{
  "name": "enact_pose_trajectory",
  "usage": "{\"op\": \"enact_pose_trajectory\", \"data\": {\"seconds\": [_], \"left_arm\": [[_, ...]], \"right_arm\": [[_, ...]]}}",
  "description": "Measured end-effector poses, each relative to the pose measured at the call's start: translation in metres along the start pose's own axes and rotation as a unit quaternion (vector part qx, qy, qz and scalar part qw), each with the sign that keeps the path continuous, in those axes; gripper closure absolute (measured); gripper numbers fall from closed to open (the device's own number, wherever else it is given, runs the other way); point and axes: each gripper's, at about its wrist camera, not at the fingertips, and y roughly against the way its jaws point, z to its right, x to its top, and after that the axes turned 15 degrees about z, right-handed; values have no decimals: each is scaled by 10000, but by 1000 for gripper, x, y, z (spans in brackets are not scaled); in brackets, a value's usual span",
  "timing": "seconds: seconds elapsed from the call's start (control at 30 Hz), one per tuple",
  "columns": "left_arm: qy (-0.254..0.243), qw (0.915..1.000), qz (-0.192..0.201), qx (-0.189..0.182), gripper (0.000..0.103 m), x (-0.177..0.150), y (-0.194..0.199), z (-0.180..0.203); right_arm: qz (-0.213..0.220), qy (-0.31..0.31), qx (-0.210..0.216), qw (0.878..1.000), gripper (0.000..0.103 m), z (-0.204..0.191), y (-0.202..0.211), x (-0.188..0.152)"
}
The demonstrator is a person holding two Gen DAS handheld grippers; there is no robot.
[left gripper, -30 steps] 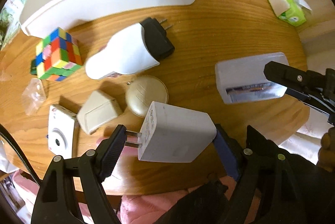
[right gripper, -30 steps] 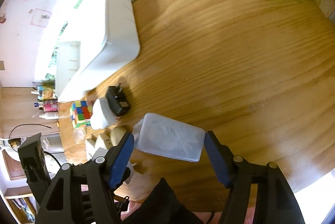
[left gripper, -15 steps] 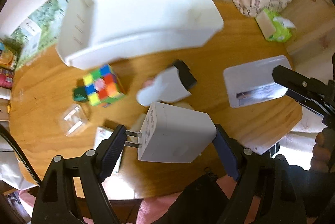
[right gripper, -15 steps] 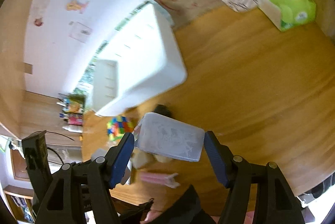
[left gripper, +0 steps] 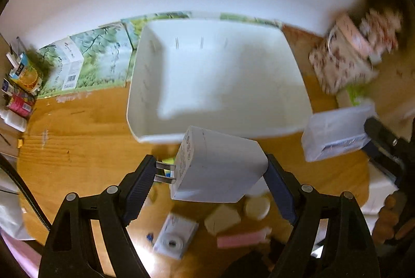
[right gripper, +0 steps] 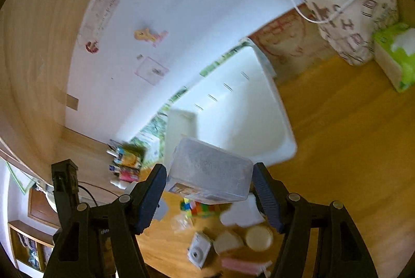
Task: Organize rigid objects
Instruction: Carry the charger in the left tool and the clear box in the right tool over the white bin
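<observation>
My left gripper point(left gripper: 210, 180) is shut on a white power adapter point(left gripper: 220, 169), its two prongs against the left pad, held above the wooden table point(left gripper: 72, 143) just in front of the white bin point(left gripper: 215, 80). My right gripper point(right gripper: 208, 189) is shut on a frosted plastic box point(right gripper: 210, 171), raised in front of the same white bin point(right gripper: 233, 117). In the left wrist view that frosted box point(left gripper: 334, 132) hangs at the right, with the right gripper's dark finger beside it. The bin looks empty.
Below the grippers lie a small white camera point(left gripper: 173, 236), a beige block point(left gripper: 223, 219), a round cream tin point(left gripper: 256, 206), a pink bar point(left gripper: 241, 241) and a colour cube point(right gripper: 199, 208). A patterned bag point(right gripper: 352, 23) and green tissue pack point(right gripper: 396, 57) stand at the right. Cartons point(left gripper: 67, 65) line the wall.
Both grippers have risen and tilted up toward the white bin, each carrying its object. The bin's inside and the wall have come into view; the table items have dropped lower.
</observation>
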Motion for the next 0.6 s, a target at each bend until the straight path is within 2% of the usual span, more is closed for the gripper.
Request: {"op": "enact_pose_trajectory", "data": {"seconds": [0.17, 0.33, 0.5, 0.6], "left_arm": [[305, 9985, 442, -118, 19, 15, -14, -23], [700, 9953, 630, -211, 19, 21, -48, -44], [939, 9926, 750, -175, 19, 24, -78, -52], [881, 9919, 897, -157, 18, 24, -86, -51]], "right_arm": [[136, 46, 179, 9997, 34, 0, -29, 7], [217, 127, 370, 9990, 34, 4, -62, 9], [263, 301, 315, 9987, 34, 8, -89, 10], [281, 389, 275, 9985, 34, 9, -102, 11]]}}
